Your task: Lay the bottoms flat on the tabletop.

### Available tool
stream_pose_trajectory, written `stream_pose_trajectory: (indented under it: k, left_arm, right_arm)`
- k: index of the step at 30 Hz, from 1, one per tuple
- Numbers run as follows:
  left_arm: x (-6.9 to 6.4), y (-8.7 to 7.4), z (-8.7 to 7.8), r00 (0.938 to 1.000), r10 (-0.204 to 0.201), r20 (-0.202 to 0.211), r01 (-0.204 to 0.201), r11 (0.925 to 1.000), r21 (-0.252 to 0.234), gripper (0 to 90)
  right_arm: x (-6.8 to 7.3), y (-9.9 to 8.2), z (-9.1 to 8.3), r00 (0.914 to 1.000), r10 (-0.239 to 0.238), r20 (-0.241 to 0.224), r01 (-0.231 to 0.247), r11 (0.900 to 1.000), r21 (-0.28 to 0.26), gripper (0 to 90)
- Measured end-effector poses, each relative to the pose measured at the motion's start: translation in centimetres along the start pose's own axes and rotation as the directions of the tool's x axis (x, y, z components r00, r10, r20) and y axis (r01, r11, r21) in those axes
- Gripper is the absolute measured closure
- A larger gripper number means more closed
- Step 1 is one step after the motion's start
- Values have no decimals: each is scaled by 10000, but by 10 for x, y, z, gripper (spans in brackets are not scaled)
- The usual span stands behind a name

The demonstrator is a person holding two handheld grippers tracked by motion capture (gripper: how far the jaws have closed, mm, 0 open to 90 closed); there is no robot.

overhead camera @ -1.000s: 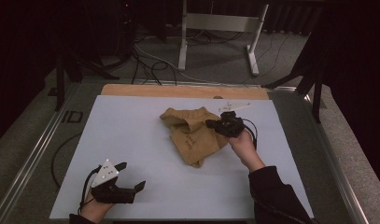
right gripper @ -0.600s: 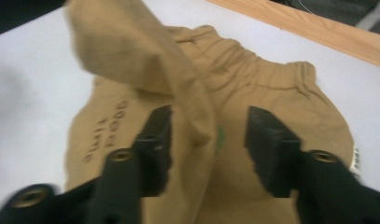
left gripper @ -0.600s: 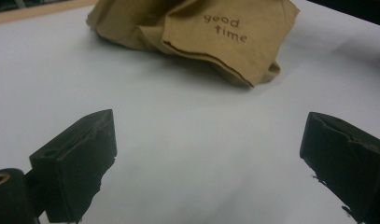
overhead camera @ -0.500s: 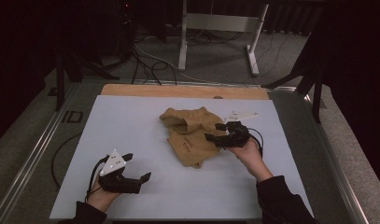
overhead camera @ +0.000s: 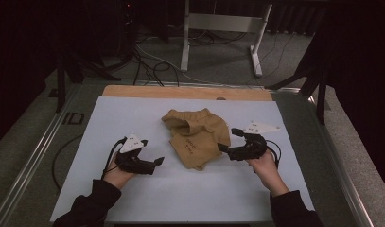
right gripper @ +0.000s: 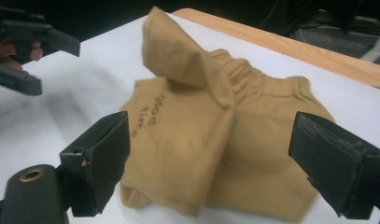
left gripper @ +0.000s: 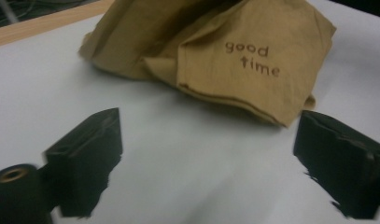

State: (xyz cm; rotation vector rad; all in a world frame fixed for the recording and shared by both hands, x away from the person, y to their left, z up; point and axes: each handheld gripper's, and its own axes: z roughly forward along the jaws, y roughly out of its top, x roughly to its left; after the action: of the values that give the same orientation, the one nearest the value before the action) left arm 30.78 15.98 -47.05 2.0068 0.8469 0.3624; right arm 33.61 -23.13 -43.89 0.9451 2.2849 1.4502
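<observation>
Tan shorts [overhead camera: 196, 136] lie crumpled mid-mat between my claws, right gripper [overhead camera: 228, 140] just released beside them with nothing between its jaws, left gripper [overhead camera: 158, 161] spread empty nearby; I'd pinch one hem layer only.

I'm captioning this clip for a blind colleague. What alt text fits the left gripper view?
A crumpled tan pair of shorts printed "good time" lies on a white table sheet, just beyond the left gripper, whose two black fingers stand wide apart with nothing between them. A wooden table edge runs behind.
</observation>
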Motion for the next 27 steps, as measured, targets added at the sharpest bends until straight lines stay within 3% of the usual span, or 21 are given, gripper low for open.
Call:
stream_pose_trajectory:
  k: [1, 2, 3, 9, 12, 13, 18, 24, 25, 27]
  left_arm:
    - [3, 5, 11, 10000, -32, 67, 31, 9999, 120, 160]
    - [3, 5, 11, 10000, -32, 67, 31, 9999, 120, 162]
    - [5, 10, 22, 10000, -42, 79, 40, 9996, 281, 168]
    - [11, 23, 52, 9997, 2, 260, -18, 9980, 633, 265]
    - [13, 24, 60, 9991, -66, 421, 35, 9973, 733, 314]
    - [15, 24, 69, 9978, -253, 621, 198, 9960, 875, 336]
    - [18, 22, 83, 9964, -351, 775, 257, 9926, 1185, 417]
    - [16, 19, 91, 9958, 80, 909, -218, 9881, 1520, 642]
    - [15, 19, 91, 9958, 162, 899, -295, 9885, 1484, 761]
    - [14, 19, 90, 9955, 361, 881, -495, 9866, 1554, 873]
  right_arm:
    - [0, -3, -4, 9997, -199, 154, 199, 9998, 32, 131]
    - [0, -3, -4, 9997, -199, 154, 199, 9998, 32, 131]
    - [1, -6, -8, 9993, -244, 275, 244, 9997, 19, 132]
    - [4, -13, -15, 9974, -430, 578, 424, 9990, 114, 134]
    - [5, -15, -16, 9956, -544, 767, 539, 9985, 96, 134]
    - [4, -17, -16, 9947, -569, 856, 555, 9983, 180, 134]
    - [2, -20, -14, 9950, -569, 824, 551, 9982, 237, 134]
    - [2, -20, -15, 9947, -591, 840, 573, 9981, 239, 135]
    - [2, -20, -15, 9951, -488, 862, 474, 9987, 184, 136]
    - [2, -19, -16, 9949, -507, 869, 495, 9987, 156, 137]
